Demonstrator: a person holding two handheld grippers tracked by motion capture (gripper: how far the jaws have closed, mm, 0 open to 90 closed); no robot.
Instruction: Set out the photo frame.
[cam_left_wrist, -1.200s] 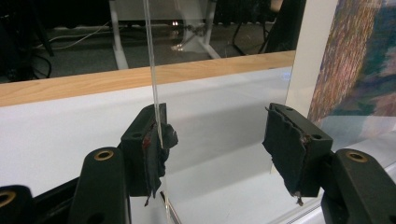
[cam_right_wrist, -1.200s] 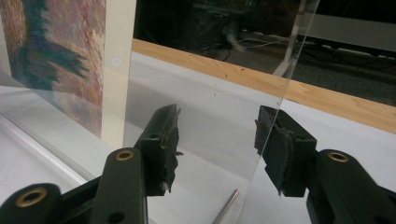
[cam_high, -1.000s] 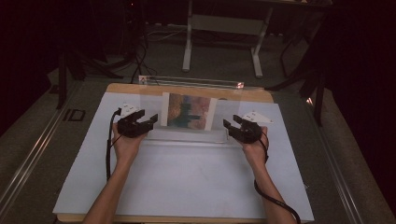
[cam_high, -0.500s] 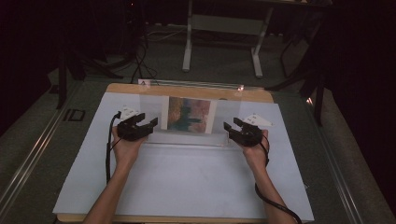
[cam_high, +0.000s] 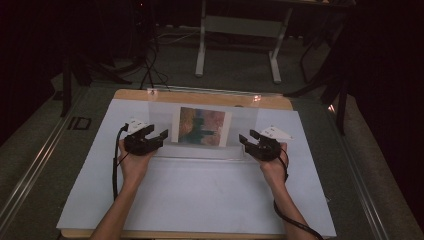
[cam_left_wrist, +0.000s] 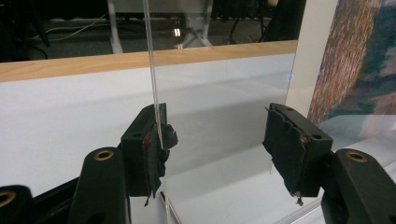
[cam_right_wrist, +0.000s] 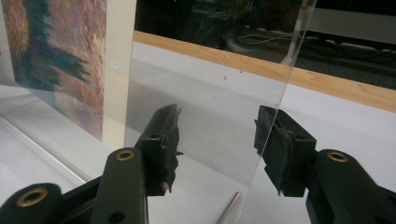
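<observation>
1. Reaching in from the six o'clock edge of the high view, two forearms each carry one gripper: the left gripper (cam_high: 151, 136) sits at about nine o'clock of the table's middle, the right gripper (cam_high: 253, 142) at about three o'clock.
2. One clear acrylic photo frame (cam_high: 240, 122) stands upright between them, towards twelve o'clock on the white table cover (cam_high: 200, 195).
3. In the left gripper view, the left gripper (cam_left_wrist: 215, 140) has its jaws wide apart. The frame's near edge (cam_left_wrist: 154, 79) touches the pad at nine o'clock, while the other pad stands clear, so nothing is clamped.
4. In the right gripper view, the right gripper (cam_right_wrist: 215, 140) is likewise roughly half open. The frame's edge (cam_right_wrist: 285, 79) runs just in front of the three o'clock pad, with the sheet spanning the gap; I cannot tell whether it touches.
5. One painted landscape print (cam_high: 201, 126) sits inside the frame, nearer its left end.
6. Farther off, at twelve o'clock, lie the table's wooden edge (cam_high: 200, 96) and one metal stand (cam_high: 240, 25) with two legs on the floor.
</observation>
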